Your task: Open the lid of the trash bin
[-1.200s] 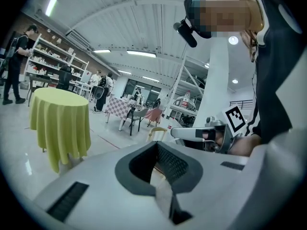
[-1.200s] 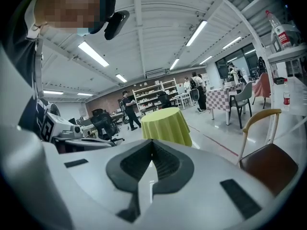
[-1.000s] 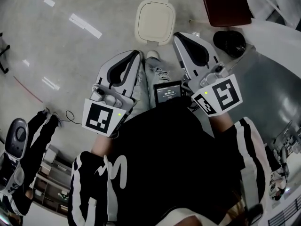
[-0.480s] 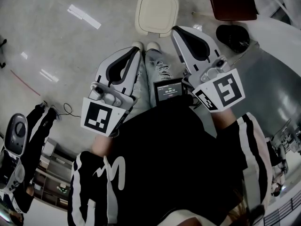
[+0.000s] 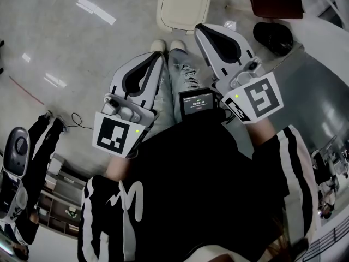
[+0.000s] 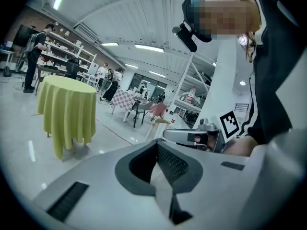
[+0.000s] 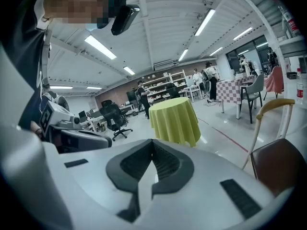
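The cream-white plastic trash bin with a rounded-square lid (image 5: 182,4) stands on the grey floor ahead of both sets of tips, between the lines they point along and nearer the right gripper (image 5: 199,28) than the left gripper (image 5: 158,60); its lid lies flat and looks shut, so by my reading nothing of the task is done yet. Both grippers are held low in front of the body, well apart from the bin and touching nothing; each gripper view shows its ribbed dark pads brought together with nothing caught between them. A small dark screen device (image 5: 197,103) sits between the two grippers, close to their marker cubes; a pair of pale shoes (image 5: 168,46) stands between the tips and the bin. What is left, as I judge it: carry one gripper forward and down to the lid's edge, catch it, and swing it up; which edge is hinged cannot be told from here.
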The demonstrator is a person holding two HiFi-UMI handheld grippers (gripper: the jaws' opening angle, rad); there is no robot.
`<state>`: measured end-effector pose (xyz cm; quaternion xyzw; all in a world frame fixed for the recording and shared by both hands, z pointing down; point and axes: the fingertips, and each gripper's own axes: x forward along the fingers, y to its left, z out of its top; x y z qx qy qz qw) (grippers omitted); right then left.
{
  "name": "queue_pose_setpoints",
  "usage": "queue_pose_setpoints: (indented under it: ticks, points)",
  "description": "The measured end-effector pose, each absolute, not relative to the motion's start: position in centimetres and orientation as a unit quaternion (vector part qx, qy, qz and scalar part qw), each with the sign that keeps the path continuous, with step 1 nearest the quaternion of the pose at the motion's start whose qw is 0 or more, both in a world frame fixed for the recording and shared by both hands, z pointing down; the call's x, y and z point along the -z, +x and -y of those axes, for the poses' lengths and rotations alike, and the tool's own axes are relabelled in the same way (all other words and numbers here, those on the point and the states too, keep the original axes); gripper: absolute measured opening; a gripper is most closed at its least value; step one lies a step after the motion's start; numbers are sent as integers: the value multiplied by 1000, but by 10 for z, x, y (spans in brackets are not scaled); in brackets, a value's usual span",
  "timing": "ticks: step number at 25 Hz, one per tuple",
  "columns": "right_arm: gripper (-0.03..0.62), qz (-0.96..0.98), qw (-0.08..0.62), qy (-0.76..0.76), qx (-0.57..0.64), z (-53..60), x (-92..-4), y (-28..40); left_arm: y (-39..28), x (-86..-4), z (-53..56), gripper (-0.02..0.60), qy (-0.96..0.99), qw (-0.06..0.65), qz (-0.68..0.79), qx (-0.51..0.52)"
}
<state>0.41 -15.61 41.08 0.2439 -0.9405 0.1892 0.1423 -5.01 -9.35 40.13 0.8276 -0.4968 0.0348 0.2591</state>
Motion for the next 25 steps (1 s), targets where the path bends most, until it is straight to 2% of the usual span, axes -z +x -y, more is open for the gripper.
queue_pose_setpoints:
  ticks: [12, 25]
  points:
    - [3, 944, 183, 187, -200, 151, -471, -14, -64, -440, 107, 8, 819, 274, 503, -39]
    - [4, 945, 224, 151, -183, 141, -514, -19, -67, -445, 112, 8, 816, 282, 503, -37]
